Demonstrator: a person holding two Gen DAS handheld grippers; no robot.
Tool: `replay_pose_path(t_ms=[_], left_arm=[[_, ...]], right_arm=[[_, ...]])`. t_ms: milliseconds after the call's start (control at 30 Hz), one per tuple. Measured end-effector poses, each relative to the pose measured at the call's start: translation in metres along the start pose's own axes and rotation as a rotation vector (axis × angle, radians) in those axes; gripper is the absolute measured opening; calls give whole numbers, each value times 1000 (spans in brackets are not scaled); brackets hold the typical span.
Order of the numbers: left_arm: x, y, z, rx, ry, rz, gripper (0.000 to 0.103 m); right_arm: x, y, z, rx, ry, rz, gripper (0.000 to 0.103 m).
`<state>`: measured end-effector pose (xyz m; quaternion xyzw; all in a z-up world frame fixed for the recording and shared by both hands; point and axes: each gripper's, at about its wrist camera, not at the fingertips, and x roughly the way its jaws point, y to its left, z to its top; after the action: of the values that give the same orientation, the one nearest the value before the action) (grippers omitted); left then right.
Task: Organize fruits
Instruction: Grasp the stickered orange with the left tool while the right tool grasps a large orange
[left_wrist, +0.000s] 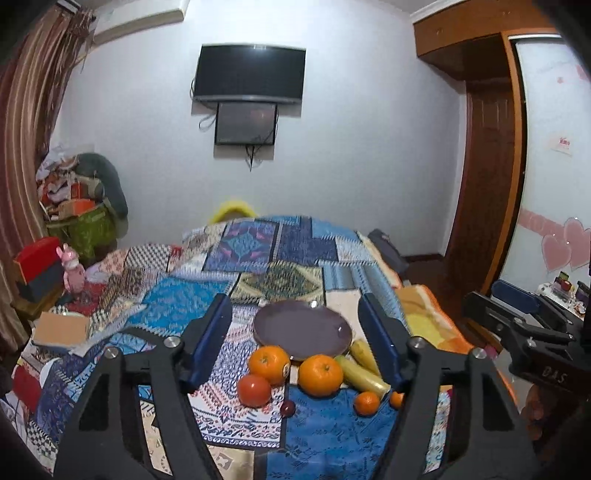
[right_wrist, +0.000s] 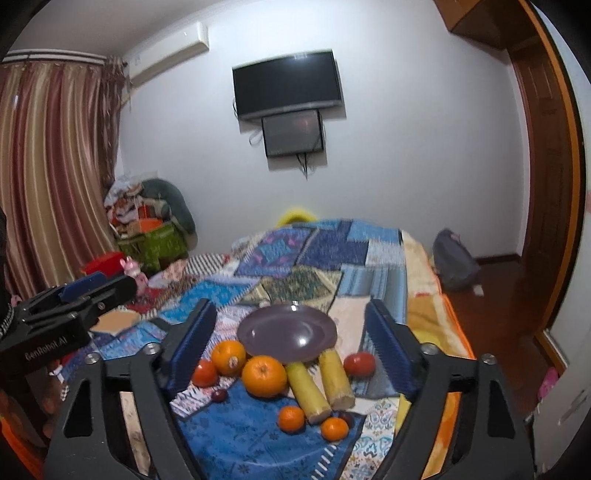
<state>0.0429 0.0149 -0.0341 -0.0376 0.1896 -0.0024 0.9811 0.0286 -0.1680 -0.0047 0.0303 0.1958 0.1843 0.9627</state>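
Note:
A purple plate lies empty on the patchwork bedspread. In front of it lie two large oranges, a red tomato, a second tomato, two yellow-green cane pieces, two small tangerines and a dark grape. My left gripper is open and empty above the fruit. My right gripper is open and empty too. Each gripper shows in the other's view, the right one and the left one.
The bed has clutter on its left side: a red box, a pink toy, a cardboard piece. A wardrobe stands right, a TV hangs on the far wall, a backpack sits on the floor.

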Motion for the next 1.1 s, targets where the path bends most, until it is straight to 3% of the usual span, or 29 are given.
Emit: replay_pose_path(t_ms=[233, 500, 700, 1100], left_arm=[[42, 22, -18, 8, 127, 34, 68], [89, 41, -52, 35, 277, 73, 68], [119, 50, -67, 16, 374, 44, 68], [170, 52, -75, 24, 479, -39, 68]], right_arm=[[31, -23, -16, 27, 150, -6, 54], [66, -42, -39, 63, 311, 11, 41], [91, -36, -48, 50, 379, 54, 40], [145, -4, -57, 1, 485, 157, 40]])
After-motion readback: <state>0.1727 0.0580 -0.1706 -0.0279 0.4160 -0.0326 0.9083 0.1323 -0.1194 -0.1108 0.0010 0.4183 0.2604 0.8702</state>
